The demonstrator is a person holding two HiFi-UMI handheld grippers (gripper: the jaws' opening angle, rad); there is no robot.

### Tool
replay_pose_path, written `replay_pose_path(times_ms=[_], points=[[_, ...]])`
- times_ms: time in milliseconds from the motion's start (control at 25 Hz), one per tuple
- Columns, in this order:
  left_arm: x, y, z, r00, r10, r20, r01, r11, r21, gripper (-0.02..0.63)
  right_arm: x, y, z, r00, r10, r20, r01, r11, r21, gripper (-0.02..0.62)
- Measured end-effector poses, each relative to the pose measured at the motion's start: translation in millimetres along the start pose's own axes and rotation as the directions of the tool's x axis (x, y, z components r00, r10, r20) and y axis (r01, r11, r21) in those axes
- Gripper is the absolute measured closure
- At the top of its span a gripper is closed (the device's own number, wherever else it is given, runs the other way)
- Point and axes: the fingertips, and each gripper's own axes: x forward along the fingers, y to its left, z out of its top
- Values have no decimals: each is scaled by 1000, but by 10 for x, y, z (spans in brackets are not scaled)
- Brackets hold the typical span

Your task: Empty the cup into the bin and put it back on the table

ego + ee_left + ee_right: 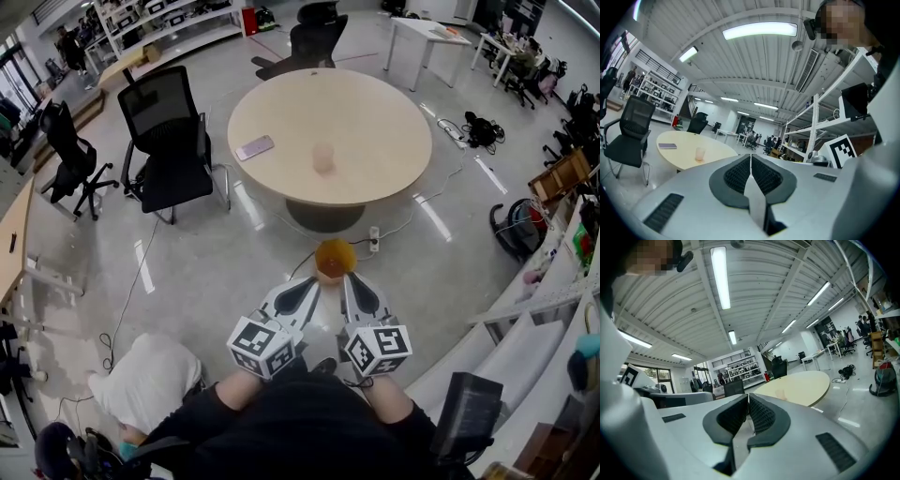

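Note:
A pale translucent cup (pixel 322 157) stands upright near the middle of the round beige table (pixel 375 112); the left gripper view shows the cup (pixel 700 153) far ahead of the jaws. A small orange bin (pixel 333 260) sits on the floor between me and the table. My left gripper (pixel 310 284) and right gripper (pixel 350 279) are side by side just short of the bin, pointing towards the table. Both are shut with nothing between the pads, as the left gripper (pixel 750 156) and right gripper (pixel 748 397) views show. Neither touches the cup.
A phone (pixel 254 147) lies on the table's left side. Black office chairs (pixel 169 141) stand left of the table and another (pixel 314 42) behind it. A power strip (pixel 373 240) and cables lie on the floor by the table's base. Shelving (pixel 553 309) runs along the right.

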Motion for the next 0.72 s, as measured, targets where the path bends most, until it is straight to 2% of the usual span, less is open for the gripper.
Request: replay_pose_path(times_ms=[360,720], points=[[248,157,9,1000,0,-15,0,1000,-1,581,229,-177,8,1000,-5,-15,5,1000,30,578],[832,670,259,999,-47,-20,47,999,-12,581,897,-548,172,998,-58,-17,58,997,45,578]])
